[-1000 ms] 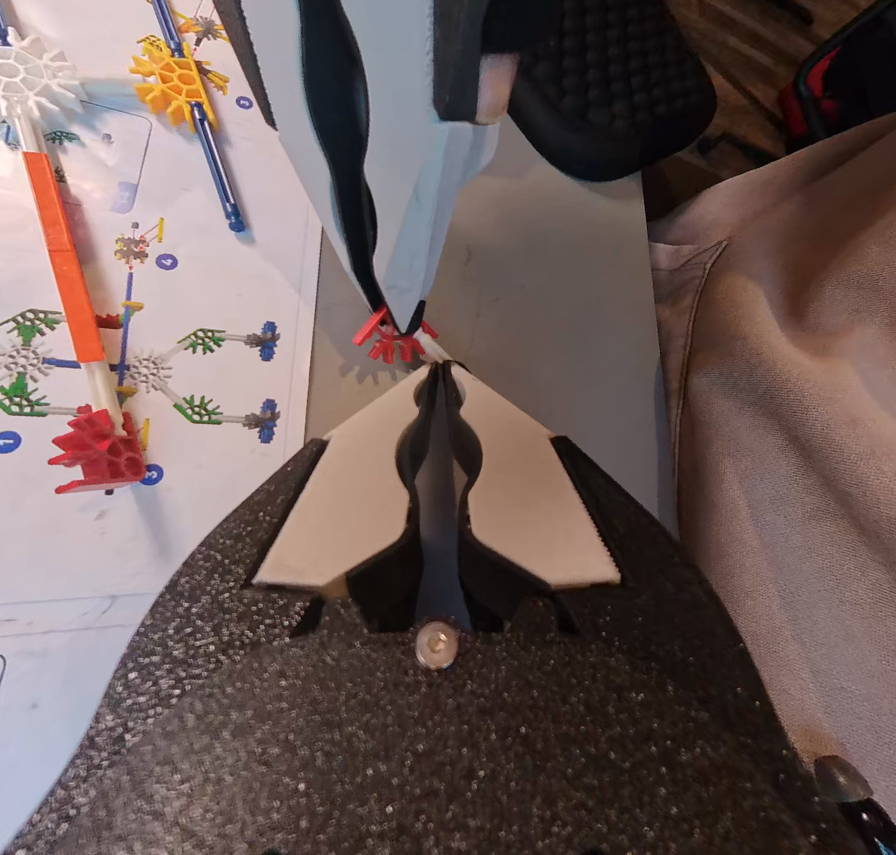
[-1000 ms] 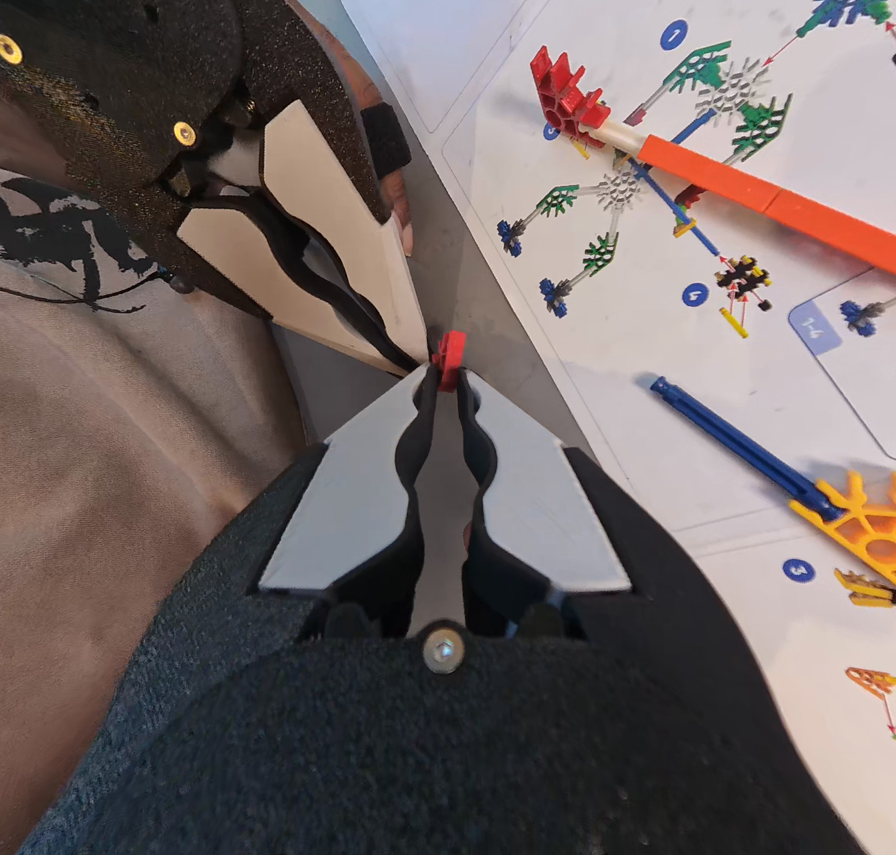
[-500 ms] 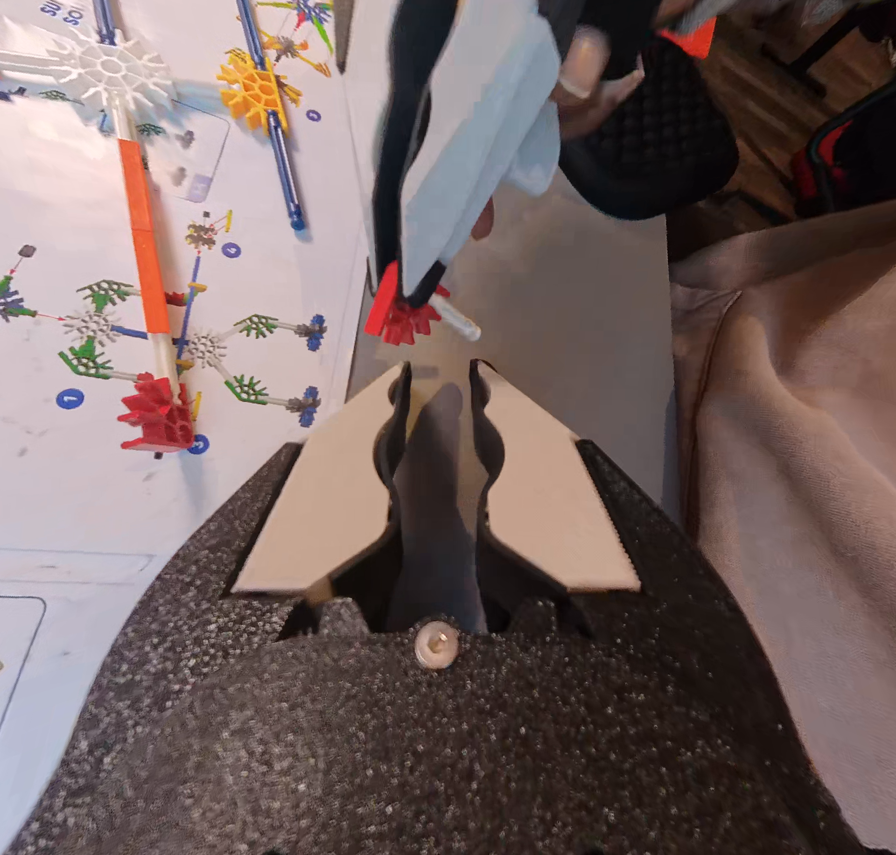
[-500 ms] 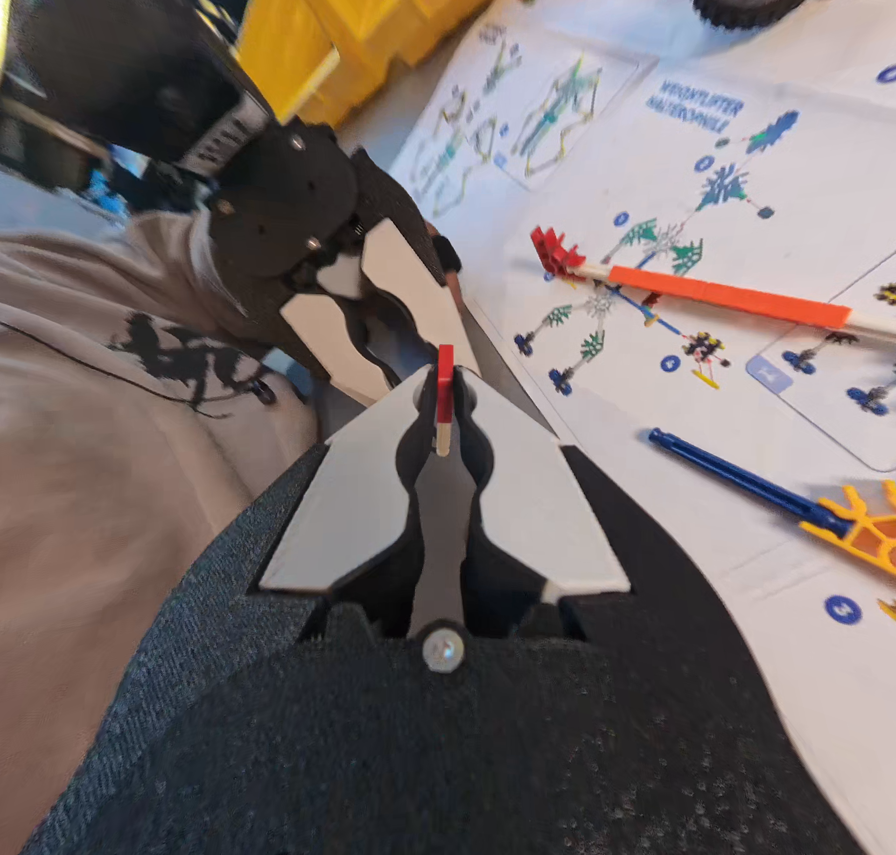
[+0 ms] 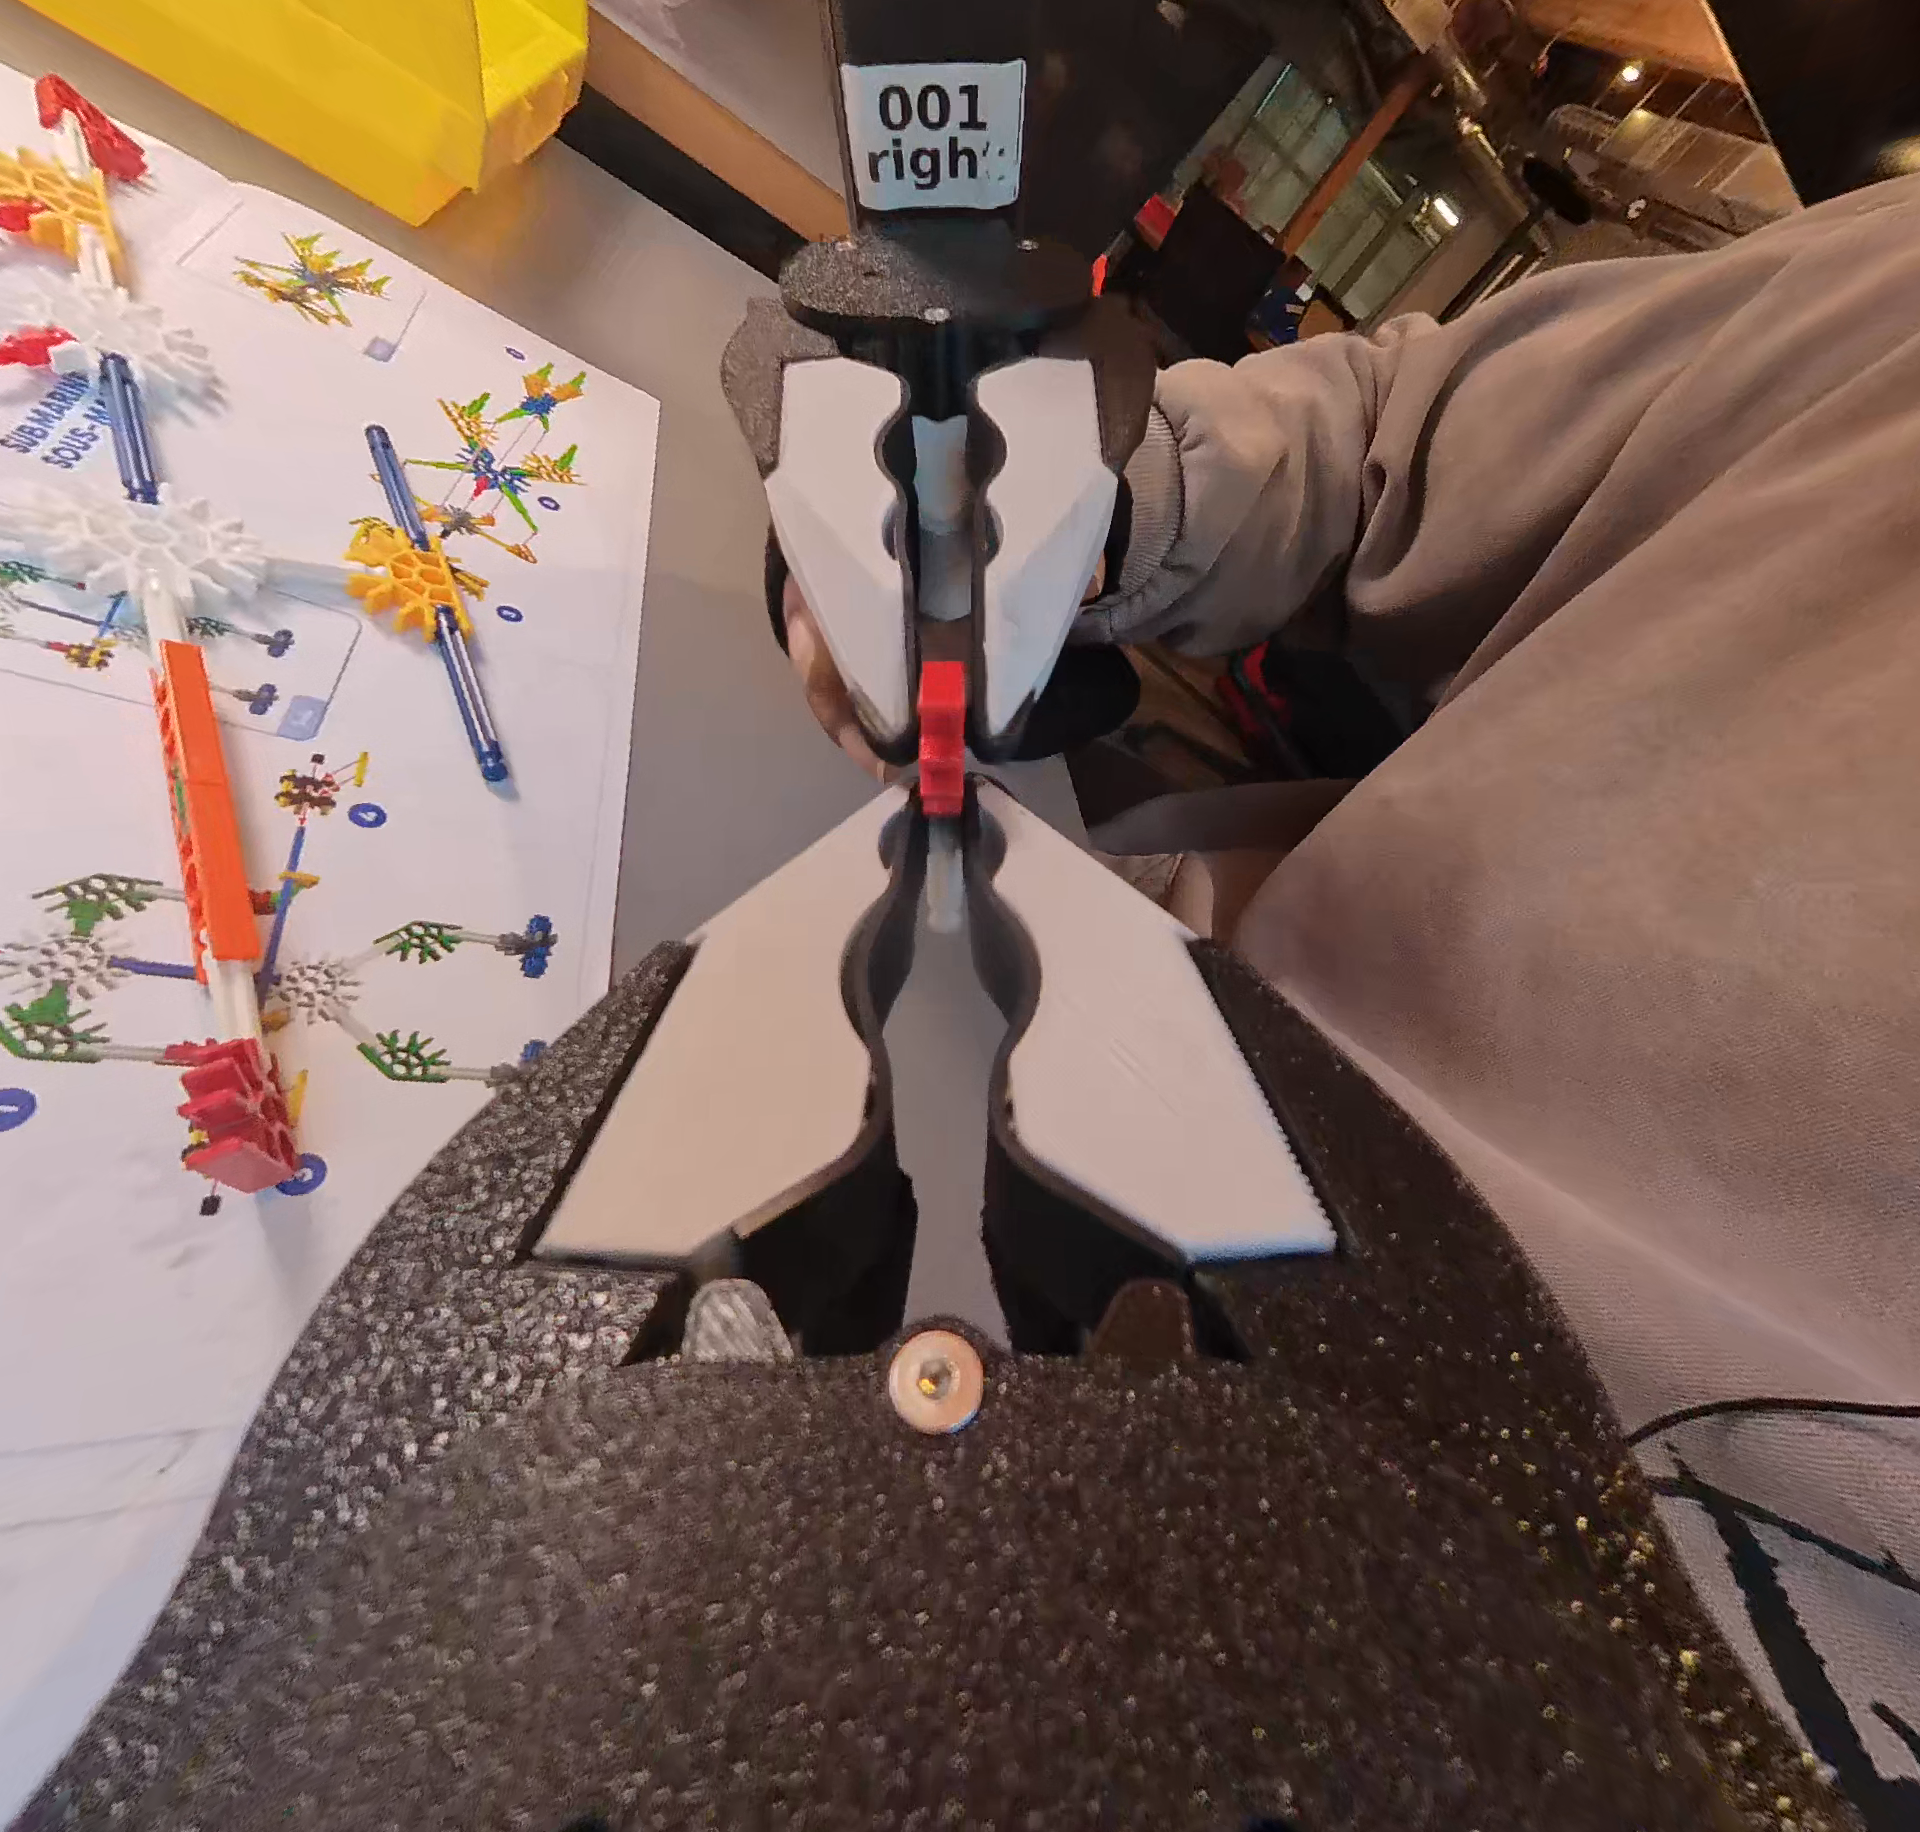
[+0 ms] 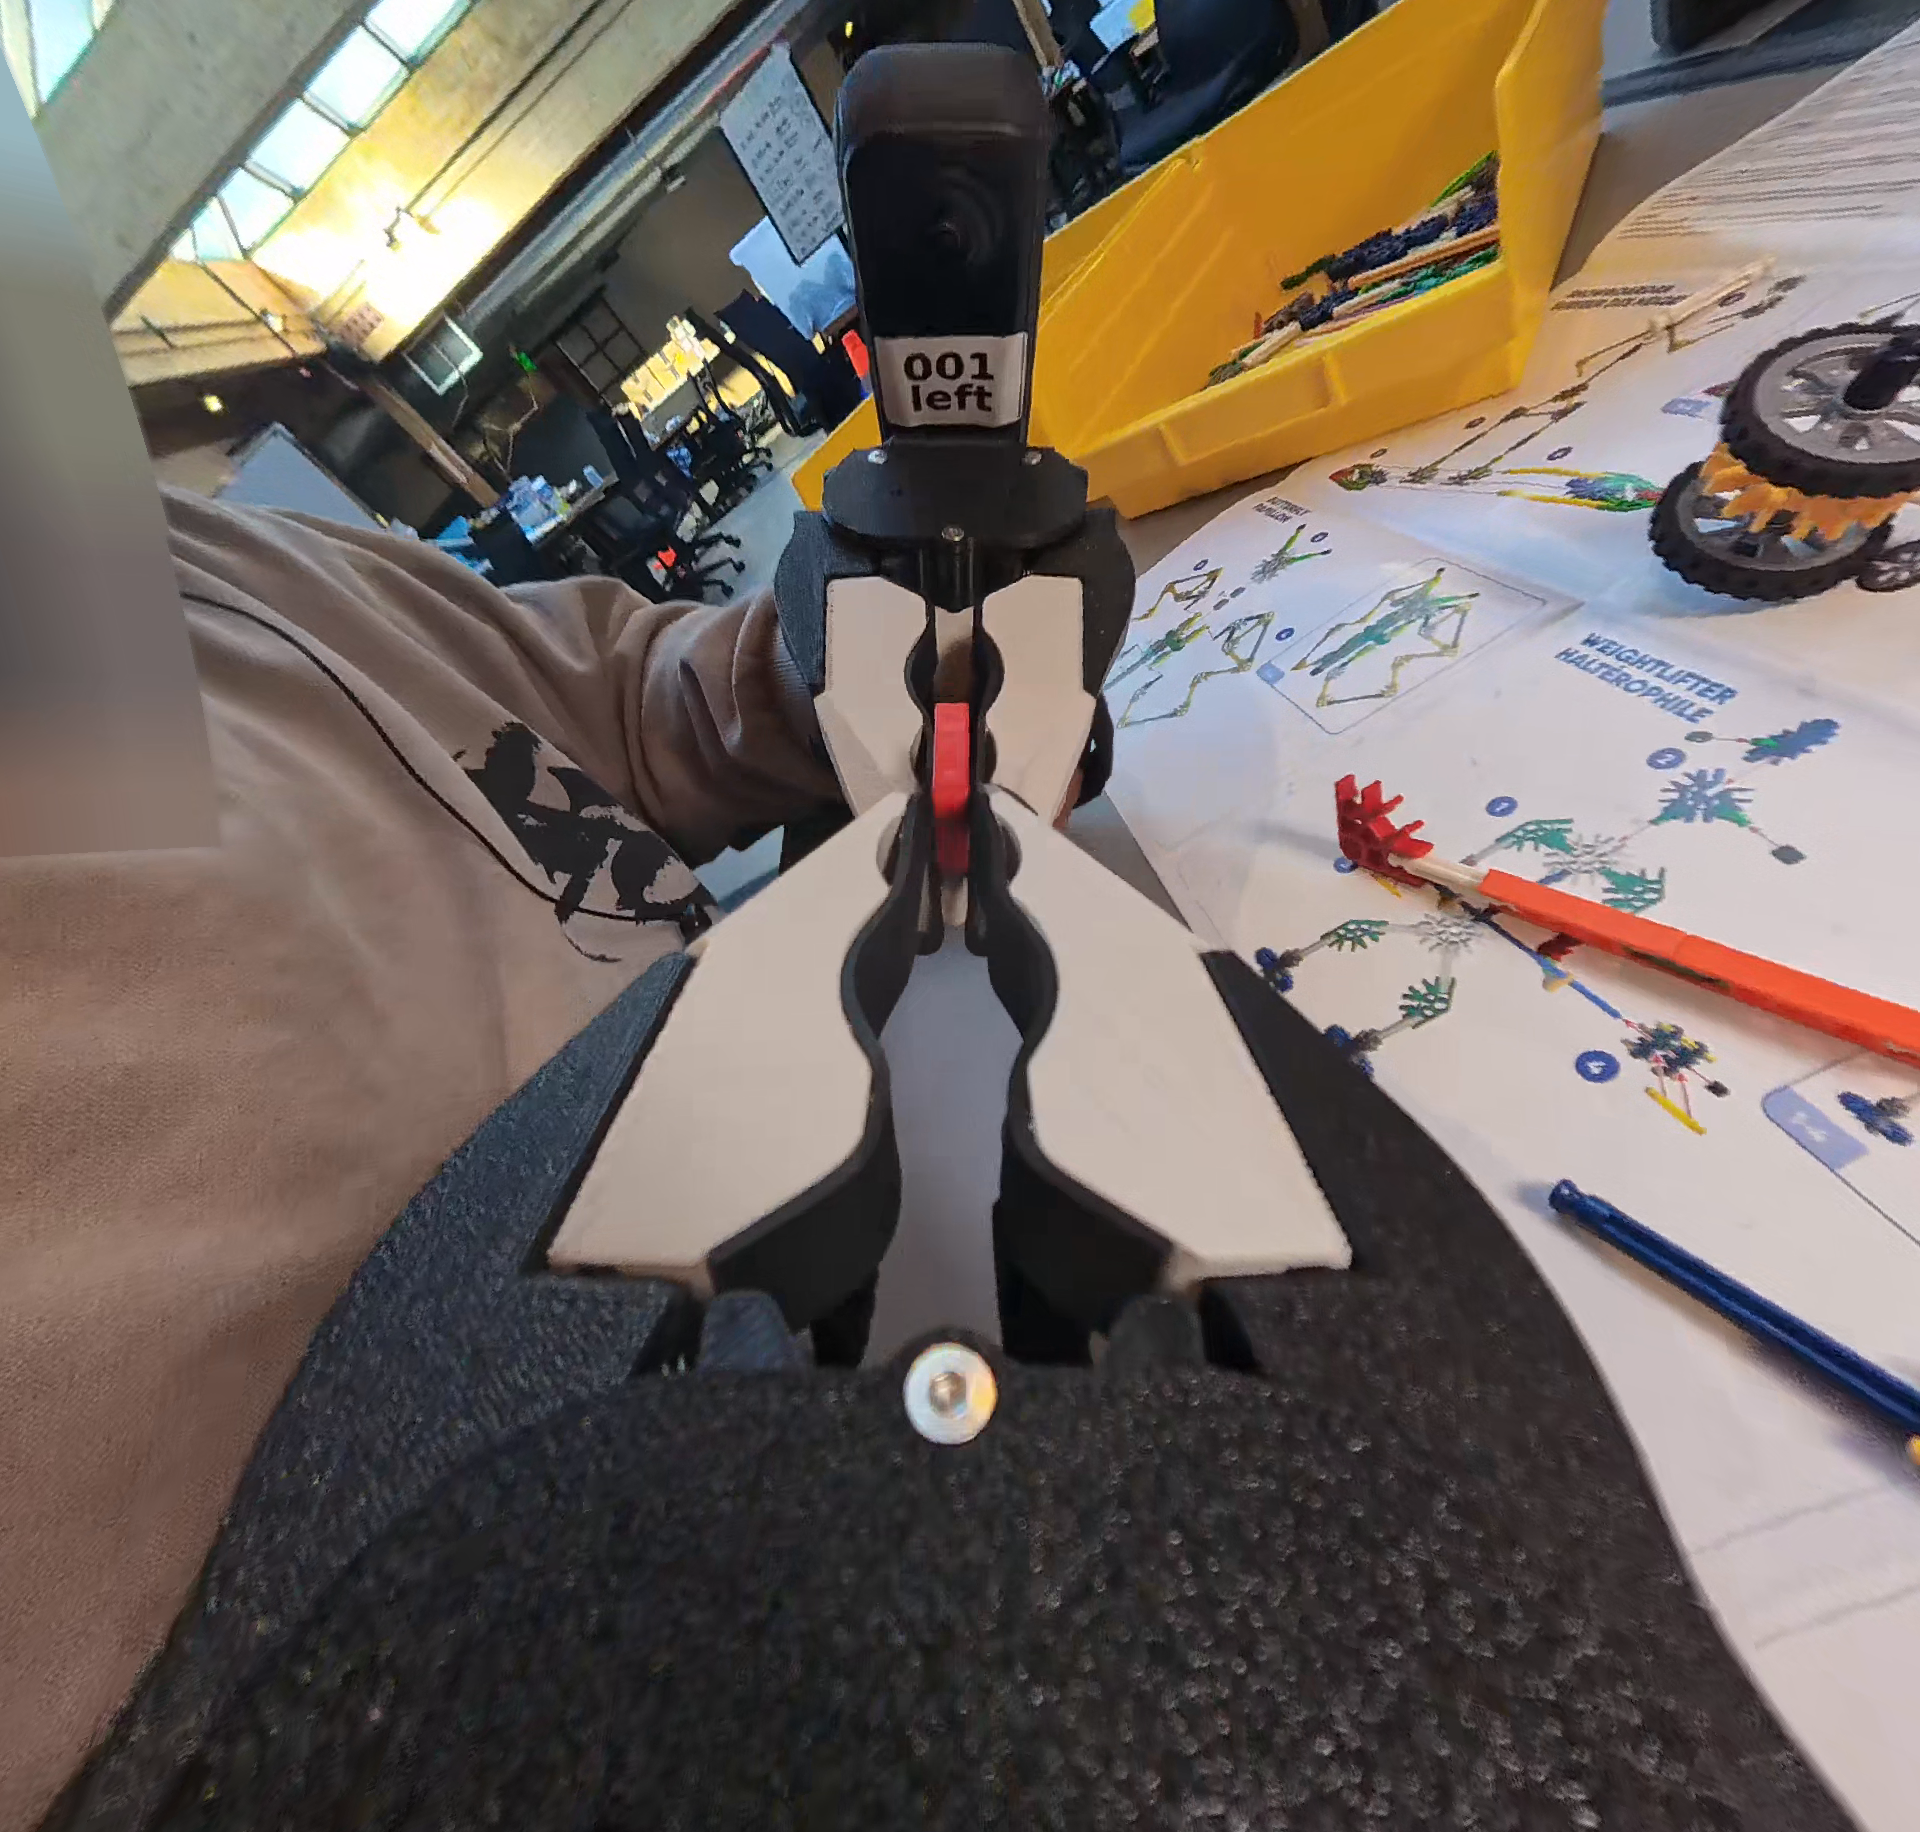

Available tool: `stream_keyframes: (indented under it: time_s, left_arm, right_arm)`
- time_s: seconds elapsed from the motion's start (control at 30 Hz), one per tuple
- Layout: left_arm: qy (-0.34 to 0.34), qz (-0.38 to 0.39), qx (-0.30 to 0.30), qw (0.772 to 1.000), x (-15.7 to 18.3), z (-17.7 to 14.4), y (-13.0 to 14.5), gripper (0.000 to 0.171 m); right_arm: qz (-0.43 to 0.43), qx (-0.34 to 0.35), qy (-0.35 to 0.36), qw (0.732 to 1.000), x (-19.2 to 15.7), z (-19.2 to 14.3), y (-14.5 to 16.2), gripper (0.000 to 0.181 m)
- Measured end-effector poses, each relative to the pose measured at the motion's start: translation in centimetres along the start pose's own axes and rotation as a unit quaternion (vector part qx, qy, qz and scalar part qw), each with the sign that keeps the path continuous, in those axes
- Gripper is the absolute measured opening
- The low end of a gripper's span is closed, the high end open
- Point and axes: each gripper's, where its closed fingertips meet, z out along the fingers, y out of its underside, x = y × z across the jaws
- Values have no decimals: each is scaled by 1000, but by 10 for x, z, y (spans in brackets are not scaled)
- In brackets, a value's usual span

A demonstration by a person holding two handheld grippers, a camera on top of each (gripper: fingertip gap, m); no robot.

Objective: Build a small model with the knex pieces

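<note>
Tip to tip, left tongs and right tongs both pinch the red connector above the table edge.

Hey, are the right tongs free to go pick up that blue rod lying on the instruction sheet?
Probably not yet. Nothing blocks the way to the blue rod, but the right tongs are shut on the red connector.

Speckled black gripper shells — white fingers edged black, silver screw, white-labelled cameras — beige sleeves.
</note>
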Motion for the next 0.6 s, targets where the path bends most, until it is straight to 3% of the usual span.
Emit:
stream_keyframes:
  time_s: [0.17, 0.6]
  left_arm:
    - [21, -26, 18, 999, 4, -2, -6, 3]
    - [-3, -52, 56, 997, -11, -13, -17, 3]
  right_arm:
    - [-46, -11, 28, 998, -1, 3, -3, 4]
    - [37, 73, 33, 996, 16, -4, -20, 4]
